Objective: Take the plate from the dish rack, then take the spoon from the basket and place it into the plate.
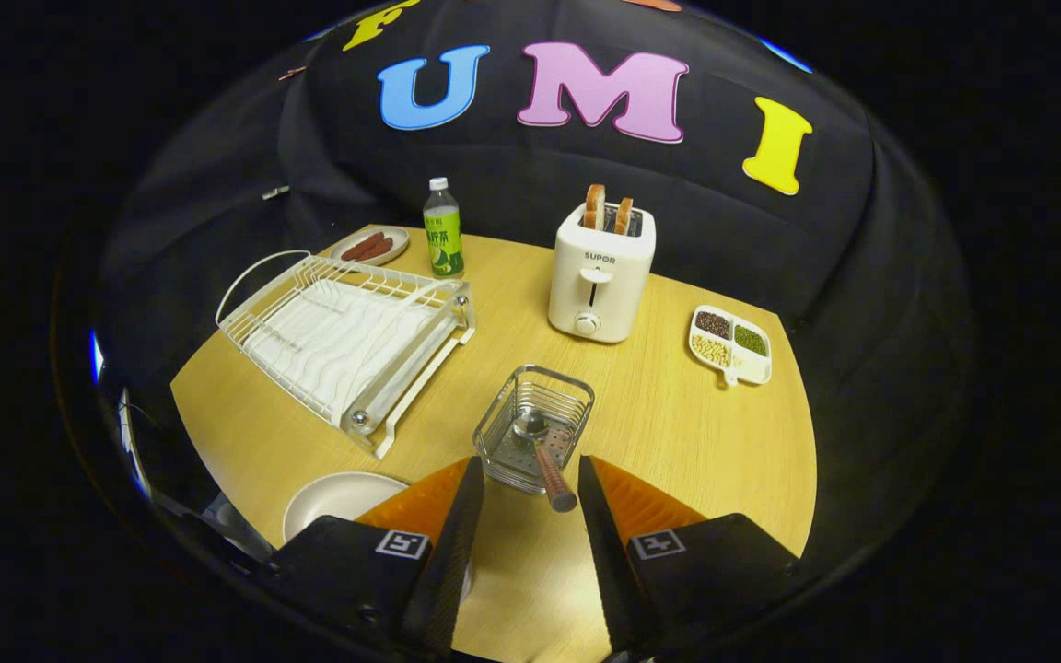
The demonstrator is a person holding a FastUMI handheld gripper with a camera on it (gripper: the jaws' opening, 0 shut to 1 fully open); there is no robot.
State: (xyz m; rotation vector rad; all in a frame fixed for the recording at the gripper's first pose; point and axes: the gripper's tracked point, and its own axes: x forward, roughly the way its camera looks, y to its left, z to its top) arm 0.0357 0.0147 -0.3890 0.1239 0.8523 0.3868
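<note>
Spoon (544, 449) sat in the wire basket (533, 425), bowl down inside, handle tilted out over the near rim toward you, its end reaching between your finger tips. Your gripper (530, 479) was spread wide, holding nothing, fingers either side of that handle, not touching. Plate (339, 498) lay flat on the table (678, 433), empty, just beside the left finger and partly hidden by it, close to the table's near edge. Dish rack (346, 331) stood empty, beyond the plate. Open tabletop lay right of the basket. Farther back: toaster (600, 273), two bread slices (608, 209) up in its slots, "SUPOR" on front; divided dish (731, 344) with beans in three sections; green-label bottle (443, 229), text unreadable; small plate of sausages (370, 246).
</note>
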